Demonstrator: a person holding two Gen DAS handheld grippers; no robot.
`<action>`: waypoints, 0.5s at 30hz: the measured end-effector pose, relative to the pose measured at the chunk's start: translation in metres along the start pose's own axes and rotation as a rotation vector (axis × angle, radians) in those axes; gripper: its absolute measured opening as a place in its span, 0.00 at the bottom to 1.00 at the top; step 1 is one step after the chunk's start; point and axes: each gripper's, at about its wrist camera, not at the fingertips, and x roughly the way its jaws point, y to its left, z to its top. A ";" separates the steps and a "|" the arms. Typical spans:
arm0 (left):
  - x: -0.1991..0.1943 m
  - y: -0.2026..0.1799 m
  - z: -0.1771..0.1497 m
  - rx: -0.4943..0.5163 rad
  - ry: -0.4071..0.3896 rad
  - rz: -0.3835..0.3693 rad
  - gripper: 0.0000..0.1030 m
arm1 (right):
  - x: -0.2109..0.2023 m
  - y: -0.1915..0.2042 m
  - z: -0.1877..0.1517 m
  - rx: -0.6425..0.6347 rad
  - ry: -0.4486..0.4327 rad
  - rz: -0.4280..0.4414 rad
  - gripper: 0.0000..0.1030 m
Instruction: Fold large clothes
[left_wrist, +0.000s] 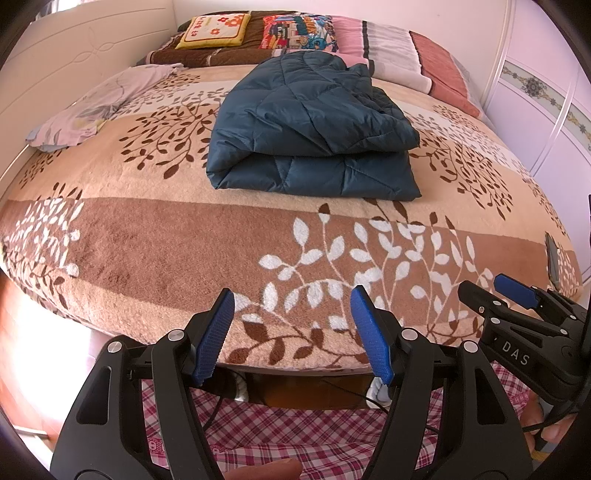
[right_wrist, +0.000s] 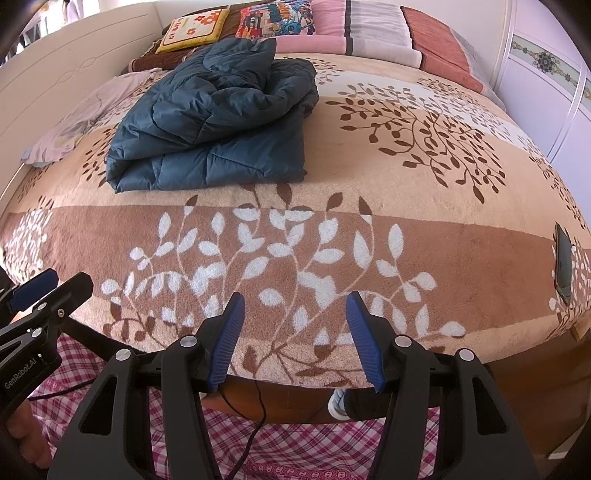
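Distance is what matters here: the dark blue quilted jacket (left_wrist: 310, 125) lies folded in a thick bundle in the middle of the bed (left_wrist: 155, 243), well apart from both grippers, which hang over the near edge. From the left gripper (left_wrist: 291, 332) the bundle sits straight ahead and a little to the right; from the right gripper (right_wrist: 295, 332) it sits ahead and clearly off to the left, so the left hand looks the nearer and better lined up of the two. The bundle's long side runs across the bed, with its rounded fold facing the grippers and looser, rumpled layers piled toward the pillows (left_wrist: 295, 33).

Both grippers are tilted downward toward the leaf-patterned blanket, side by side, each visible at the edge of the other's view. Each stands released, blue pads spread with nothing between them but blanket below. Neither touches the jacket.

Judging by how compact the bundle already is, the fold seems largely done; any further tidying would call for reaching forward across the bed.
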 end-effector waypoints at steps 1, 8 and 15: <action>0.000 0.000 0.000 0.000 0.000 0.000 0.63 | 0.000 0.001 0.000 0.000 0.000 -0.001 0.55; 0.000 -0.001 0.000 0.000 0.000 0.000 0.63 | 0.000 0.001 0.000 -0.001 0.000 -0.002 0.55; 0.001 0.002 -0.001 0.000 0.003 0.004 0.63 | 0.001 0.003 -0.001 0.001 0.000 -0.002 0.55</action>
